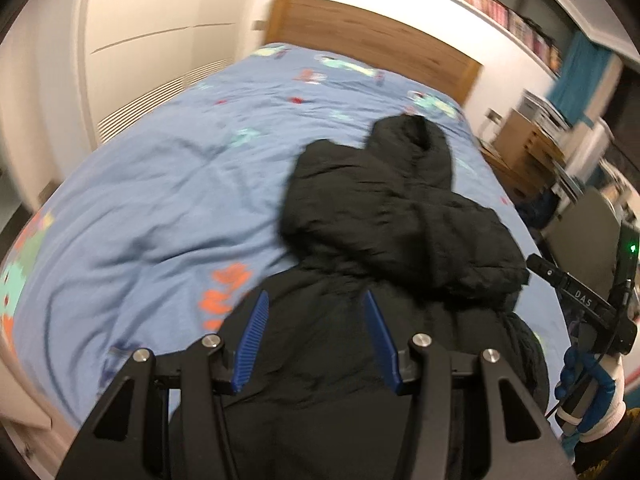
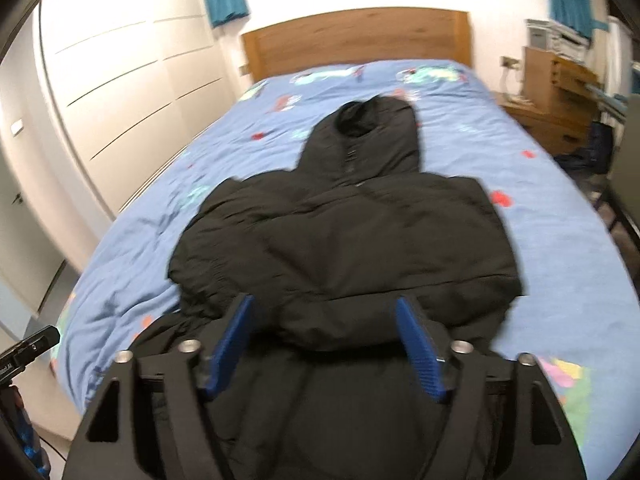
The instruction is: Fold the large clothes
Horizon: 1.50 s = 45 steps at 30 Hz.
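A black hooded puffer jacket (image 1: 400, 216) lies on the bed with its hood toward the headboard and its sleeves folded in across the body; it also shows in the right wrist view (image 2: 344, 240). My left gripper (image 1: 316, 304) is open and empty, hovering above the jacket's lower left part. My right gripper (image 2: 326, 308) is open and empty above the jacket's lower middle. The right gripper's body (image 1: 580, 304) shows at the right edge of the left wrist view. The jacket's hem is hidden under the grippers.
The bed has a blue patterned duvet (image 1: 160, 184) and a wooden headboard (image 2: 356, 40). White wardrobe doors (image 2: 120, 72) stand along the left. A wooden drawer unit (image 2: 560, 80) and clutter stand right of the bed. A shelf of books (image 1: 500, 4) runs above.
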### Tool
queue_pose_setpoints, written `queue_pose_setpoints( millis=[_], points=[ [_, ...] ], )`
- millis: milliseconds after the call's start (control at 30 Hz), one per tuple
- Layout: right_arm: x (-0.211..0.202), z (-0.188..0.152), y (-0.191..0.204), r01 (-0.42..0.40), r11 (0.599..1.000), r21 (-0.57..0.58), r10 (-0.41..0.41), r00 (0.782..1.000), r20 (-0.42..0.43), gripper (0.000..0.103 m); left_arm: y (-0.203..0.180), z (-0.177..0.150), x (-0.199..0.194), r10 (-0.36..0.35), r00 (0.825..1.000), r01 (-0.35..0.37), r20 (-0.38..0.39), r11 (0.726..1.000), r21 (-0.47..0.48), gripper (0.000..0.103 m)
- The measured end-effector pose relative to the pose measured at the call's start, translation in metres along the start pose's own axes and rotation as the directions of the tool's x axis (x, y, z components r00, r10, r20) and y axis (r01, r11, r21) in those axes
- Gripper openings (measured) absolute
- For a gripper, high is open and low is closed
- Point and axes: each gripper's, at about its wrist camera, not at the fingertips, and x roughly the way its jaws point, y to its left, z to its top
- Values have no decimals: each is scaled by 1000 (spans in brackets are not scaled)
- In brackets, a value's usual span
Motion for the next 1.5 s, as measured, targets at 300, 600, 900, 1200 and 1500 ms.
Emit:
queue_pose_setpoints(
  millis=[300,600,900,1200,1500],
  points=[
    [2,16,-61,84,996,32,-85,996,29,81,-141,41,70,-112,992,121,-50,967,223,48],
    [58,43,-112,124,990,60,-124,992,3,81,-209,71,181,-144,984,169,-103,940,296,48],
    [147,22,-124,125,992,6,-124,985,-118,81,-184,59,287,-74,979,129,-188,944,303,49],
    [179,4,-130,146,989,-17,-147,974,-170,81,-185,50,314,-70,978,136,-194,924,356,49],
    [115,-1,-113,100,995,-27,-102,991,-84,81,-153,48,249,-34,996,58,-80,945,321,49]
  ],
)
